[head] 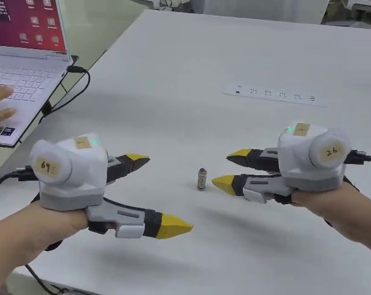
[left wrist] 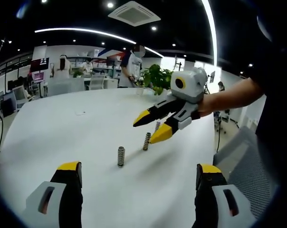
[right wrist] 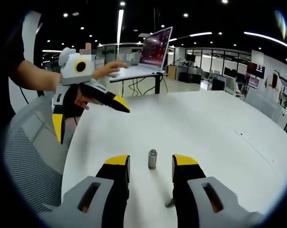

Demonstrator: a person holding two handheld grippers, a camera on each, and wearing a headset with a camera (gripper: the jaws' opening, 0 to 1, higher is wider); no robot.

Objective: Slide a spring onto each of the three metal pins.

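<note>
On the counter (head: pixel 173 92): one spring (head: pixel 201 179), stood upright within easy reach. Left gripper (head: pixel 167 192) and right gripper (head: pixel 222 169) are held open-jawed and empty, flanking it, ready for approach.

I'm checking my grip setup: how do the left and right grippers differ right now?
The left gripper has its jaws spread wide; the right gripper has them narrower. The right gripper's tips sit close beside the upright spring; the left gripper's are farther off. The left gripper's label reads 69, the right gripper's 26. Both are open, empty, and white with yellow tips.
</note>
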